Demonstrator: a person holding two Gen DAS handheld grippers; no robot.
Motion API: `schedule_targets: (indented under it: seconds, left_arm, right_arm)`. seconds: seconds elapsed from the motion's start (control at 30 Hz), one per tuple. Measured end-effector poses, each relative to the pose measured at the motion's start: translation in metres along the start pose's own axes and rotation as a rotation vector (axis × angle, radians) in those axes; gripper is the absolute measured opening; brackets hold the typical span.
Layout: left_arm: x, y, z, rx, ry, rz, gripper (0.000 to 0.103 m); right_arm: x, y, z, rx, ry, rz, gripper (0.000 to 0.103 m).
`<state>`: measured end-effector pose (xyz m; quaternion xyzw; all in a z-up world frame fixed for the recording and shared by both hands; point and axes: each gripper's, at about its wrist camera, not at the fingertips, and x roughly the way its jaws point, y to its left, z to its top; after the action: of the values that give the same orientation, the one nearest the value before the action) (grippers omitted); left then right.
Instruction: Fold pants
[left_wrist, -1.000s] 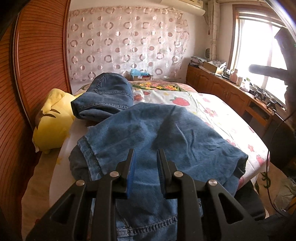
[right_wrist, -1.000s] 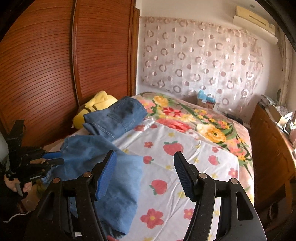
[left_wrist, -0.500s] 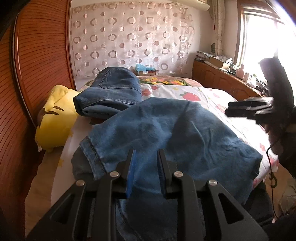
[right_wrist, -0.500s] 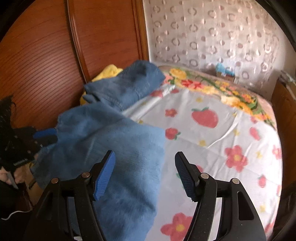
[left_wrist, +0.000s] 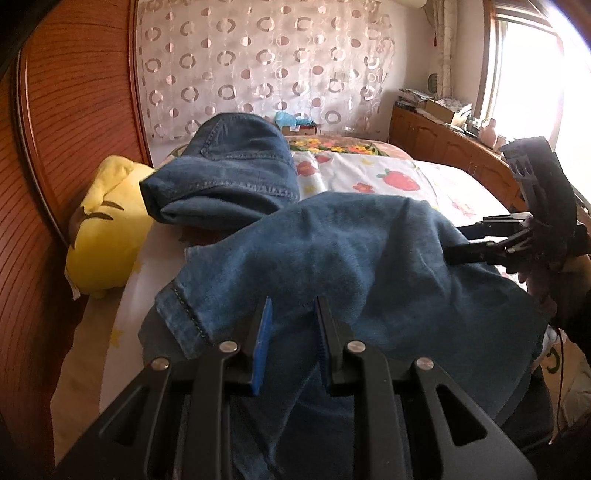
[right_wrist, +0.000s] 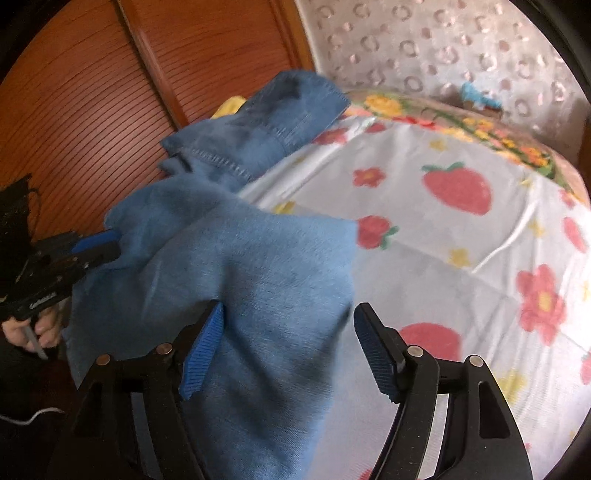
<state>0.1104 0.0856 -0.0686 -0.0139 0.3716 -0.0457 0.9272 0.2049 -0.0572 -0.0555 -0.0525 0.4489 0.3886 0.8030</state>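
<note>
Left wrist view: the jeans (left_wrist: 332, 258) are draped over the bed (left_wrist: 461, 192); their lower part is cut off behind the left gripper (left_wrist: 291, 332), whose narrowly parted jaws hold denim between them, though a firm pinch cannot be confirmed.

Right wrist view, blurred: the right gripper (right_wrist: 288, 343), lowered since a second ago, is seen opening over the denim edge, nothing pinched.

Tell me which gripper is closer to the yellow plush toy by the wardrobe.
Left. The left gripper sits over the jeans on the side of the yellow plush toy; the right gripper is across the jeans, farther away.
</note>
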Motion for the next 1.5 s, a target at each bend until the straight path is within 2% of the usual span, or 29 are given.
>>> schedule_targets:
  seconds: [0.1, 0.23, 0.27, 0.3, 0.37, 0.4, 0.5, 0.67, 0.77, 0.83, 0.93, 0.97, 1.1, 1.17, 1.23, 1.3, 1.37, 1.5]
  left_arm:
    - [0.006, 0.002, -0.003, -0.011, 0.011, -0.004, 0.021]
    - [0.009, 0.004, -0.006, -0.012, 0.009, -0.002, 0.021]
    - [0.008, 0.003, -0.007, -0.010, 0.006, 0.000, 0.021]
    - [0.008, 0.002, -0.007, -0.008, 0.005, 0.000, 0.021]
    - [0.007, 0.003, -0.007, -0.012, 0.004, 0.001, 0.021]
    - [0.006, 0.004, -0.006, -0.017, 0.003, -0.001, 0.021]
    - [0.002, 0.004, -0.004, -0.022, 0.000, 0.004, 0.021]
    - [-0.017, 0.004, 0.006, -0.037, -0.051, -0.001, 0.021]
    - [-0.032, 0.001, 0.023, -0.021, -0.091, -0.003, 0.021]
    - [-0.043, -0.002, 0.037, -0.003, -0.128, -0.002, 0.021]
    - [-0.053, -0.011, 0.065, 0.022, -0.175, -0.013, 0.021]
    - [-0.052, -0.016, 0.076, 0.034, -0.184, -0.019, 0.021]
    - [-0.036, -0.037, 0.106, 0.078, -0.199, -0.049, 0.021]
    - [-0.016, -0.050, 0.119, 0.092, -0.184, -0.078, 0.021]
    - [0.004, -0.063, 0.126, 0.106, -0.158, -0.102, 0.021]
    - [0.023, -0.077, 0.131, 0.120, -0.134, -0.118, 0.021]
    - [0.045, -0.090, 0.136, 0.131, -0.102, -0.133, 0.021]
    - [0.065, -0.099, 0.138, 0.135, -0.065, -0.144, 0.021]
  right_arm:
    - [0.010, 0.002, -0.003, -0.006, 0.027, 0.043, 0.076]
    - [0.012, 0.007, -0.003, -0.021, 0.022, 0.051, 0.074]
    - [0.012, 0.008, -0.004, -0.021, 0.023, 0.052, 0.068]
    - [0.012, 0.008, -0.004, -0.022, 0.025, 0.065, 0.047]
    - [0.006, 0.012, -0.005, -0.033, 0.016, 0.111, 0.029]
    - [0.002, 0.016, -0.003, -0.053, 0.007, 0.114, 0.022]
    - [-0.019, 0.029, 0.004, -0.087, -0.039, 0.106, 0.018]
    - [-0.068, 0.065, 0.031, -0.190, -0.148, 0.088, 0.016]
    - [-0.102, 0.089, 0.044, -0.242, -0.269, 0.067, 0.015]
    - [-0.118, 0.099, 0.056, -0.257, -0.317, 0.056, 0.015]
    - [-0.142, 0.090, 0.071, -0.256, -0.372, 0.022, 0.015]
    - [-0.147, 0.078, 0.075, -0.231, -0.384, -0.017, 0.015]
    - [-0.150, 0.015, 0.073, -0.083, -0.369, -0.180, 0.015]
    - [-0.146, -0.032, 0.062, 0.013, -0.303, -0.274, 0.015]
    - [-0.136, -0.066, 0.050, 0.069, -0.233, -0.319, 0.016]
    - [-0.122, -0.094, 0.036, 0.119, -0.171, -0.376, 0.022]
    - [-0.115, -0.118, 0.023, 0.173, -0.129, -0.359, 0.027]
    - [-0.114, -0.133, 0.009, 0.207, -0.122, -0.347, 0.045]
